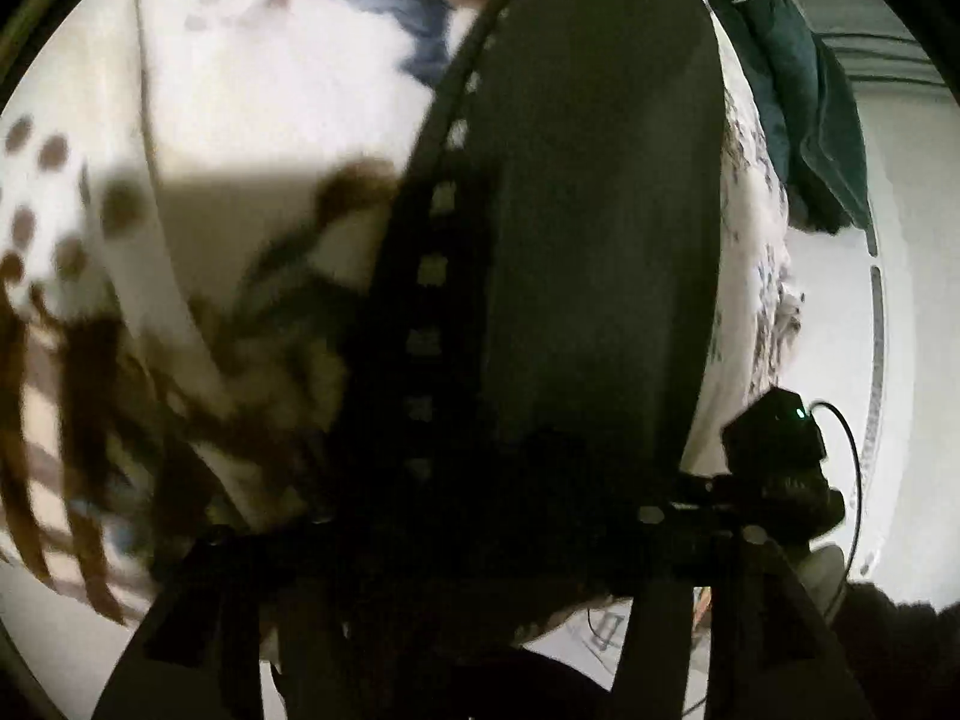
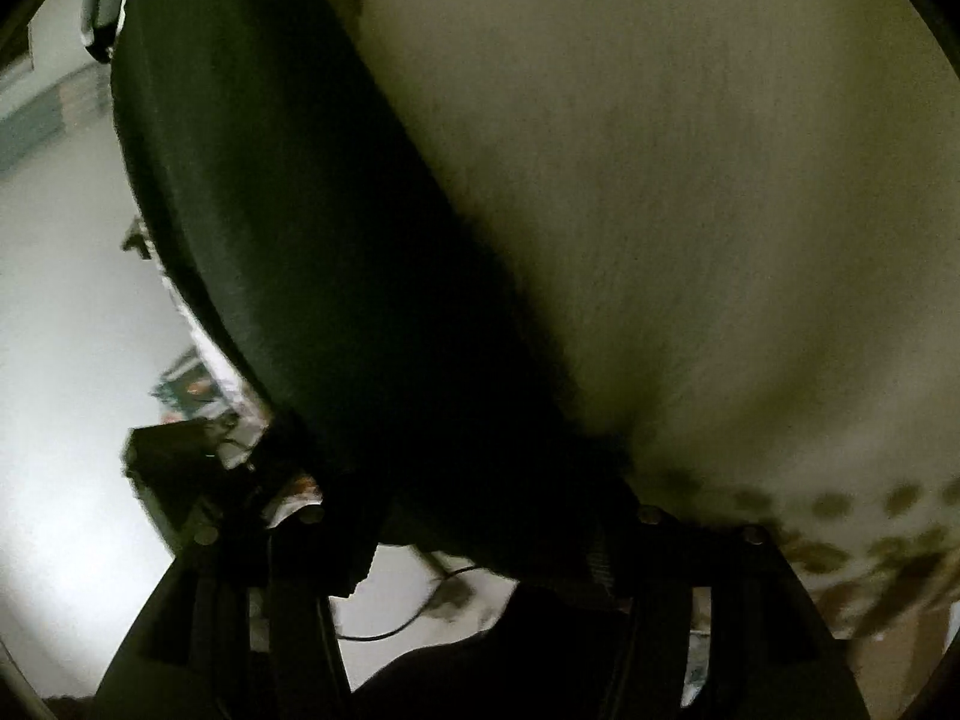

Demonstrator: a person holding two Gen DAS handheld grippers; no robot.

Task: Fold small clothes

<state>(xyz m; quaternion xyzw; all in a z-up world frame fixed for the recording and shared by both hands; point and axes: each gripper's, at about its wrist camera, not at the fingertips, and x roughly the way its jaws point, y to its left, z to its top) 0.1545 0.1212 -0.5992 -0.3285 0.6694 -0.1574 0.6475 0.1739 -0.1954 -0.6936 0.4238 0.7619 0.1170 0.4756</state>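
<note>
A dark garment (image 1: pixel 600 210) hangs right in front of the left wrist camera and covers my left gripper's fingers; a strip with pale square holes (image 1: pixel 432 270) runs along its left edge. In the right wrist view the same dark garment (image 2: pixel 288 228) stretches from top left down to my right gripper (image 2: pixel 480 516), whose fingers are buried in the cloth. Each gripper seems shut on an edge of the garment, holding it up. The other gripper (image 1: pixel 774 450) shows at the lower right of the left wrist view.
A white bed cover with brown and blue print (image 1: pixel 240 120) lies behind the garment. It also shows in the right wrist view (image 2: pixel 690 180). A dark green cloth (image 1: pixel 798 108) lies at the far right. White wall or floor (image 2: pixel 60 300) is at the left.
</note>
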